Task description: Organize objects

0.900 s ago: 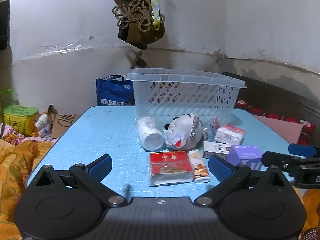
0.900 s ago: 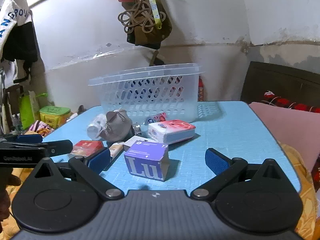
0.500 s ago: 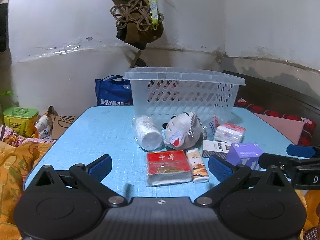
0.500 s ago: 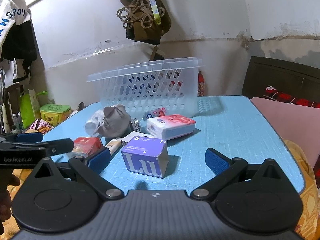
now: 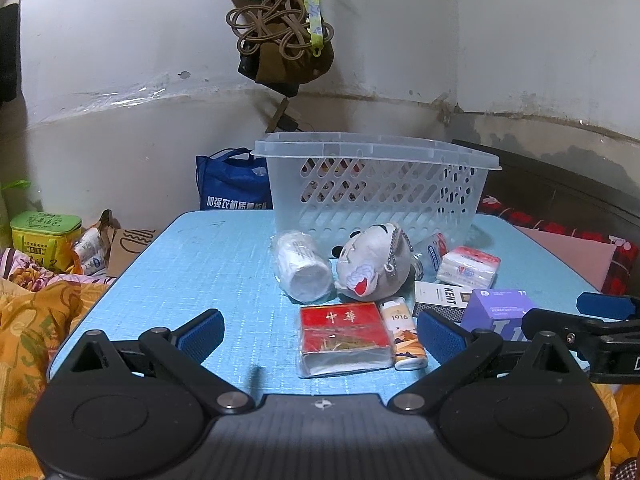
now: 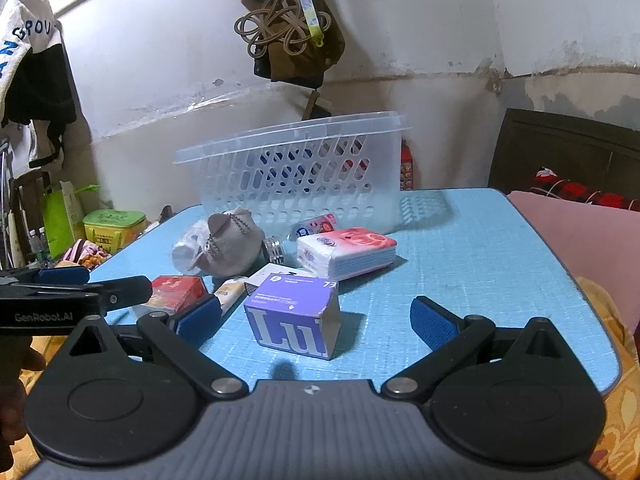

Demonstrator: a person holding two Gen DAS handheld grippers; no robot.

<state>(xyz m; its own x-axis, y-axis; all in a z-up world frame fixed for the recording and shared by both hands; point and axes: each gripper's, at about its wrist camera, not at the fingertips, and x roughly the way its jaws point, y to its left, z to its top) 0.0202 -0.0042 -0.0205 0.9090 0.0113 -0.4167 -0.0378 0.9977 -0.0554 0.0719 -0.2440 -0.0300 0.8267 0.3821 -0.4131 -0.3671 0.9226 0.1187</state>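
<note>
A clear plastic basket point(image 5: 376, 184) stands at the back of the blue table point(image 5: 208, 264); it also shows in the right wrist view point(image 6: 296, 176). In front of it lie a white roll point(image 5: 300, 268), a grey plush toy point(image 5: 372, 264), a red cigarette pack point(image 5: 344, 336), a lighter point(image 5: 404, 332), a KENT box point(image 5: 440, 296), a tissue pack point(image 6: 344, 252) and a purple box point(image 6: 294, 316). My left gripper point(image 5: 320, 334) is open, just short of the red pack. My right gripper point(image 6: 316, 318) is open, the purple box between its fingers, untouched.
A blue bag point(image 5: 232, 188) stands behind the table. A green tin point(image 5: 44, 232) and orange bedding point(image 5: 36, 320) lie to the left. A pink cushion point(image 6: 580, 232) lies to the right. Clothes and cords hang on the wall point(image 6: 288, 28).
Both grippers have moved slightly forward toward the objects and tilted; the purple box now sits closer between the right fingers. Both stay open.
</note>
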